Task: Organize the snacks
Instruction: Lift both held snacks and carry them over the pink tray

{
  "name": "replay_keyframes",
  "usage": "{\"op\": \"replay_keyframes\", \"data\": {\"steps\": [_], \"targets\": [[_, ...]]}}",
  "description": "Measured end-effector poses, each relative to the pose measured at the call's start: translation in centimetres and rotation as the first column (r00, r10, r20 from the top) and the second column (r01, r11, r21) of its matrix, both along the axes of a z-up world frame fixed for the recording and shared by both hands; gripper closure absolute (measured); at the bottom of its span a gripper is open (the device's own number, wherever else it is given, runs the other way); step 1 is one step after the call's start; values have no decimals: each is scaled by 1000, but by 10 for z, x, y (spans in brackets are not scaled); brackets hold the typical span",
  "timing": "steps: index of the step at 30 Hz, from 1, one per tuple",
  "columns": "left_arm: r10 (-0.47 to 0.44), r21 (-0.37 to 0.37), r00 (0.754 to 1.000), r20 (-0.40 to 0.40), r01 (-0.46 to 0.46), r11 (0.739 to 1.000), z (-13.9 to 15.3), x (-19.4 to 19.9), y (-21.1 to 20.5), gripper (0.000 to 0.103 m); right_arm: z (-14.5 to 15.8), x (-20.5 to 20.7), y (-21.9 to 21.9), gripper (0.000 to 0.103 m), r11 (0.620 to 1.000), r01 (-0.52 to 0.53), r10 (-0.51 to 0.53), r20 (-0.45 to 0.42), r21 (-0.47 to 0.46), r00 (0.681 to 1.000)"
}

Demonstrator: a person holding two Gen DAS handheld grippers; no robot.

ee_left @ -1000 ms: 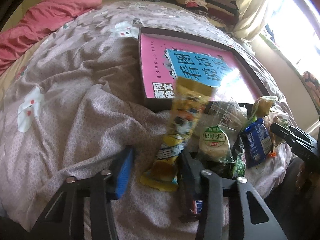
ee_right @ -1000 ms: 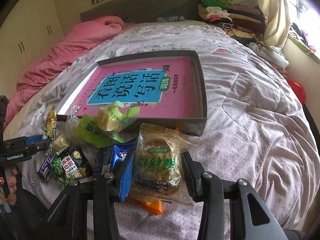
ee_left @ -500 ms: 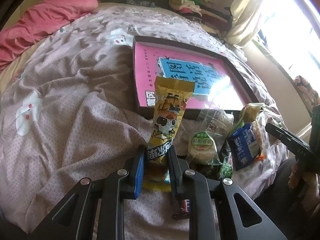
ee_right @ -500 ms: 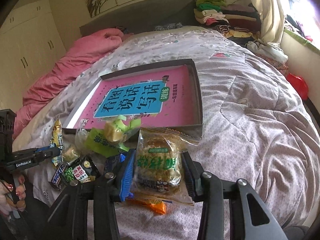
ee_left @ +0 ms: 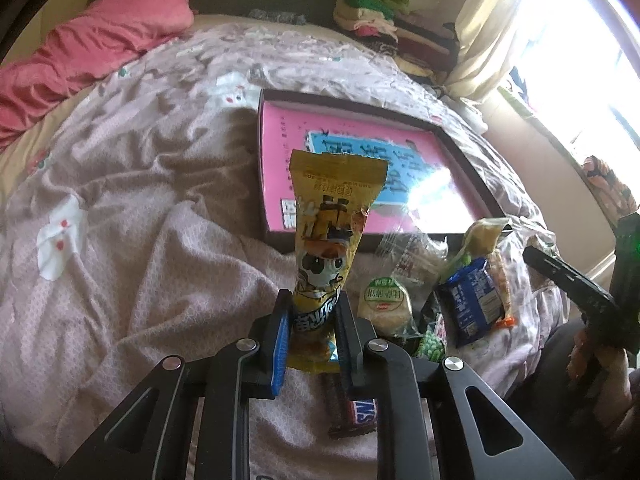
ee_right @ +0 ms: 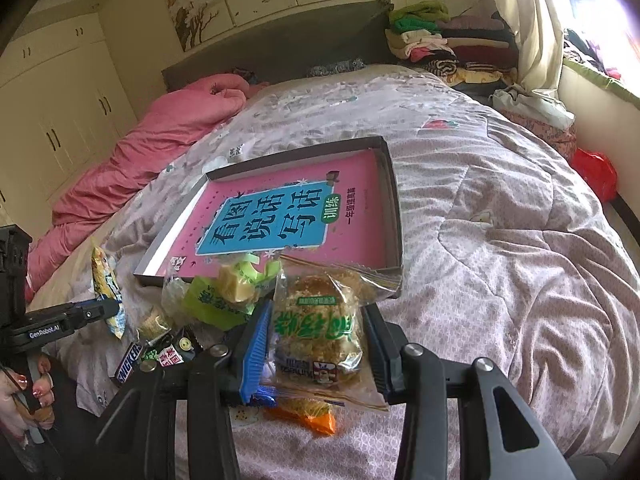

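Holding now: both tools already have a snack each, so I'd say this is the carry step
Left tool [ee_left: 310, 320]: pinching the low end of the yellow cartoon packet [ee_left: 330, 232], which stands up off the bed
Right tool [ee_right: 316, 340]: pressed onto the sides of a clear-wrapped pastry [ee_right: 318, 320], lifted over an orange wrapper [ee_right: 308, 416]
Snack pile: just left of the pastry, at the bed's near edge — Snickers bar [ee_right: 128, 362], green pea bag [ee_right: 168, 356], light green packet [ee_right: 216, 300]
Tray [ee_right: 394, 216]: just beyond the pile, dark rim, pink book [ee_right: 280, 216] lying flat inside
Next move, my guess: carry each packet forward over the near rim, lower it onto the book, then let go, keeping the two apart so they don't overlap
Far end: pink blanket [ee_right: 152, 152] on the left, folded clothes [ee_right: 432, 36] on the right
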State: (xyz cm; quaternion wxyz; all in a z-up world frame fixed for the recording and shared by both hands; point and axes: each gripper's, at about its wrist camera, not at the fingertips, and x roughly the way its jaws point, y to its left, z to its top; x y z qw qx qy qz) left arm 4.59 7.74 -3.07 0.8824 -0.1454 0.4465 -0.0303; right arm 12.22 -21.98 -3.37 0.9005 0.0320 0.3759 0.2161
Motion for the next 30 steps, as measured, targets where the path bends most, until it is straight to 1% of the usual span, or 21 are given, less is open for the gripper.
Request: {"op": "replay_keyframes", "data": {"steps": [3,6,13,19,27,30], "targets": [[8,-10,1000,-24,-9,1000,-8,4,2,82,-1,0,1,59,1000,-1,1,-4,0,1000],[20,-13,999,-26,-20,1000,-8,6,4,83,0,0,0,59,1000,-1,1,-1,6,1000],[22,-10,999,43,-22,1000,15,9,2,85,6,0,-3,59,1000,8,-9,24,24,1000],[37,-25,995,90,-35,999,31,21,3,85,12,7,-6,59,999,23,-25,48,40,999],[58,-34,992,109,-55,998,33,43,2,85,19,22,-11,59,997,41,-46,79,63,996],[60,-31,992,109,-57,998,32,51,0,85,21,28,-9,59,998,38,-43,92,55,995]]}}
